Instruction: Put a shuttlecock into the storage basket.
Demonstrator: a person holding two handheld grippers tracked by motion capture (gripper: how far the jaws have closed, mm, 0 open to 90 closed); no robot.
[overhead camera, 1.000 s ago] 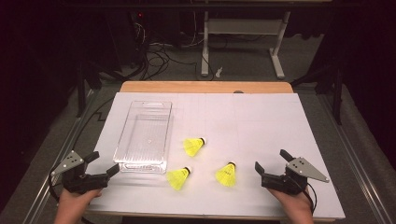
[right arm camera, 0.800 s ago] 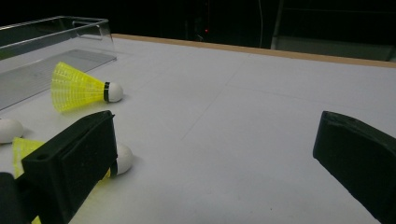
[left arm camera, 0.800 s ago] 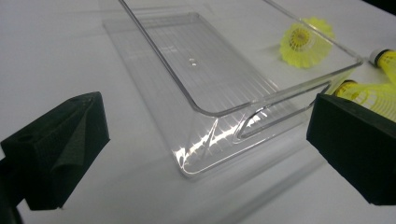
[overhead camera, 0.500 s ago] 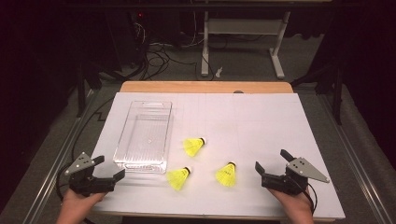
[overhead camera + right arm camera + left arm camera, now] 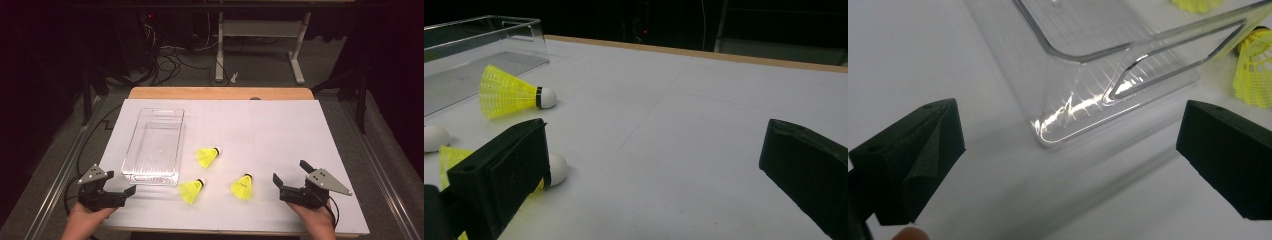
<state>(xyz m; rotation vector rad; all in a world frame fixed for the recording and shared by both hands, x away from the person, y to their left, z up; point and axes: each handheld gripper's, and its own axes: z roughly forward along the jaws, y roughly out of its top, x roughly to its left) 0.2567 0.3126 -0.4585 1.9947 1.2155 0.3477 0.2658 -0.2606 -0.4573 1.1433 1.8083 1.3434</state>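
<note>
Left jaws: spread wide, holding and touching nothing, on the left gripper (image 5: 116,192).
Ahead of left jaws: the near end wall of the clear bin (image 5: 1083,90), apart from both jaws; its handle slot sits toward the right jaw.
Right jaws: spread wide, grasping nothing, on the right gripper (image 5: 290,186).
Ahead of right jaws: bare white table (image 5: 704,130) between them; the near shuttle (image 5: 555,169) lies just beyond the left jaw, partly hidden by it; contact cannot be told.
Farther from right jaws: the far shuttle (image 5: 511,95) lies on its side beside the bin wall, cork toward the open table.
Between the grippers: the middle shuttle (image 5: 191,190) lies just off the bin's near corner; the near shuttle (image 5: 243,186) lies closer to the right gripper.
Step in hand (judged): approach; both grippers low at the near table edge, nothing picked up, bin empty.
Next move (judged): bring the right jaws around the near shuttle at the skirt or cork, close gently because the skirt will flex, then carry it to the bin.
Left gripper role (judged): placed to steady the bin end.
</note>
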